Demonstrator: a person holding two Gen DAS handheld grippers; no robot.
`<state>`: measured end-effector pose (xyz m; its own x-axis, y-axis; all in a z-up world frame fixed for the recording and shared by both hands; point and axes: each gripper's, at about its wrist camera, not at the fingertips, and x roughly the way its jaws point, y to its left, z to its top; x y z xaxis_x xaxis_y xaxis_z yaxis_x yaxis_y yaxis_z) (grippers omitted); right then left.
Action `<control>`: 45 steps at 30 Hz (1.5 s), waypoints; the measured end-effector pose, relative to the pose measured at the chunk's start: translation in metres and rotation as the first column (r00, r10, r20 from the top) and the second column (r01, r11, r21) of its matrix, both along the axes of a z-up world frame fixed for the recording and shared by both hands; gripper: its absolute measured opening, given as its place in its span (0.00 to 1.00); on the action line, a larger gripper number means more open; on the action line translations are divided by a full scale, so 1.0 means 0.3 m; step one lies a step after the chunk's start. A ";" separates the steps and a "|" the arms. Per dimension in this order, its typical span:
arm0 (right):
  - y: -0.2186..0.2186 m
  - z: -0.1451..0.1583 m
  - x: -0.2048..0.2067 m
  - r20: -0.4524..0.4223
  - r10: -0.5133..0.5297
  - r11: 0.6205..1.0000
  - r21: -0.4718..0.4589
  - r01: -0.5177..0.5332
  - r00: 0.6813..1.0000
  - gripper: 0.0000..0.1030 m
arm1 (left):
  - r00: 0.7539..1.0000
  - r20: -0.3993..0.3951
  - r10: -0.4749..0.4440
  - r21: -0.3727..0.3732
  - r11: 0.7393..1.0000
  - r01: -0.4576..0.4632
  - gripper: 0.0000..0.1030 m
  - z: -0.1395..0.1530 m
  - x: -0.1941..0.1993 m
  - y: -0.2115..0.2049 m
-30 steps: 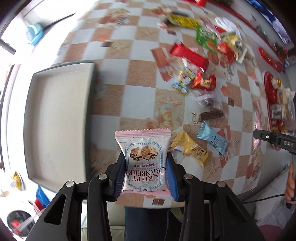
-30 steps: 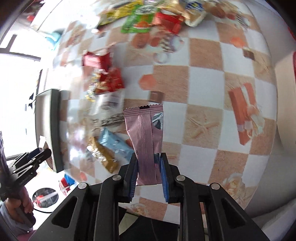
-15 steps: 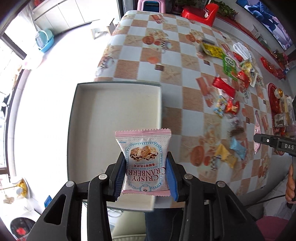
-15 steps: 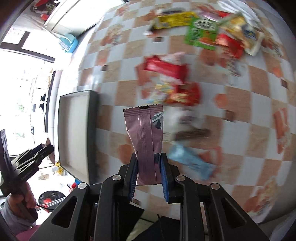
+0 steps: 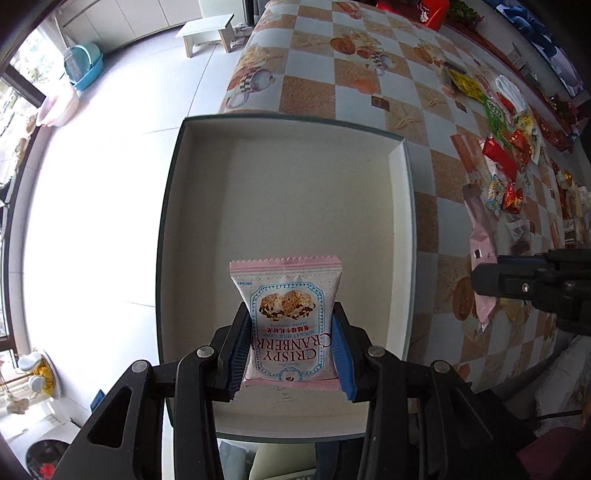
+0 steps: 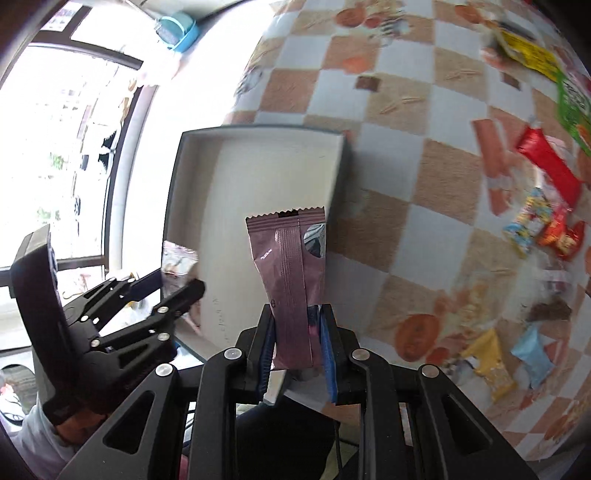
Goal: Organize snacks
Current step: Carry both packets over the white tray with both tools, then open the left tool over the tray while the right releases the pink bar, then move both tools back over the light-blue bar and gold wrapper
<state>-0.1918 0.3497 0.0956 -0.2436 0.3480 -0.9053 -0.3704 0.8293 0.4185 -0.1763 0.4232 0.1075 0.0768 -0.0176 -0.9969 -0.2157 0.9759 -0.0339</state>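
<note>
My left gripper (image 5: 290,345) is shut on a pink and white cranberry crisp packet (image 5: 286,291) and points straight down over the near part of a shallow tray (image 5: 295,177) with a white floor and a dark rim. Nothing lies in the tray. My right gripper (image 6: 296,334) is shut on a long mauve packet (image 6: 290,266) held upright over the tray's (image 6: 258,166) near right edge. In the right wrist view the left gripper (image 6: 179,286) and its packet (image 6: 177,260) show at the left. The left wrist view shows the right gripper (image 5: 484,282) at the right edge.
The tray sits at the left end of a checkered tablecloth (image 5: 369,85), beside the table edge. Several loose snacks (image 5: 502,158) are scattered to the right, among them a red packet (image 6: 550,170), a yellow one (image 6: 491,363) and a blue one (image 6: 532,356). A white stool (image 5: 207,31) stands on the floor.
Both grippers have swept left from above the snack pile to above the tray, each still holding its packet. The right gripper rolled slightly.
</note>
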 end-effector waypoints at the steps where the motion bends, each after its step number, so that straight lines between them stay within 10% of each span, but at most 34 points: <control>1: 0.031 -0.014 -0.006 -0.012 0.018 1.000 -0.004 -0.018 1.000 0.23 | 1.000 -0.006 0.008 -0.004 1.000 -0.008 0.43 -0.015 -0.008 0.013; 13: 0.191 -0.157 -0.033 -0.056 0.092 0.992 -0.083 -0.096 0.994 0.24 | 0.997 -0.075 0.005 -0.016 1.000 -0.007 0.44 -0.129 -0.023 0.039; 15: 0.187 -0.171 -0.031 -0.077 0.091 0.990 -0.097 -0.098 0.993 0.36 | 0.996 -0.084 -0.007 -0.018 1.000 0.005 0.52 -0.141 -0.027 0.029; 18: 0.165 -0.166 -0.024 -0.047 0.070 0.989 -0.124 -0.075 0.996 0.96 | 0.997 -0.080 -0.023 -0.011 1.000 0.022 0.76 -0.144 -0.024 0.007; 31: -0.325 -0.155 0.028 -0.010 -0.220 0.937 -0.279 0.209 0.975 0.99 | 0.988 -0.042 -0.149 -0.079 0.986 0.145 0.76 -0.078 0.096 -0.177; 41: -0.870 -0.253 -0.030 -0.045 -0.596 0.748 -0.394 0.534 0.802 0.99 | 0.978 -0.029 -0.206 -0.119 0.972 0.201 0.76 -0.065 0.124 -0.300; 45: -0.912 -0.294 -0.044 -0.058 -0.615 0.729 -0.422 0.539 0.786 0.99 | 0.972 -0.050 -0.228 -0.132 0.966 0.220 0.77 -0.091 0.121 -0.349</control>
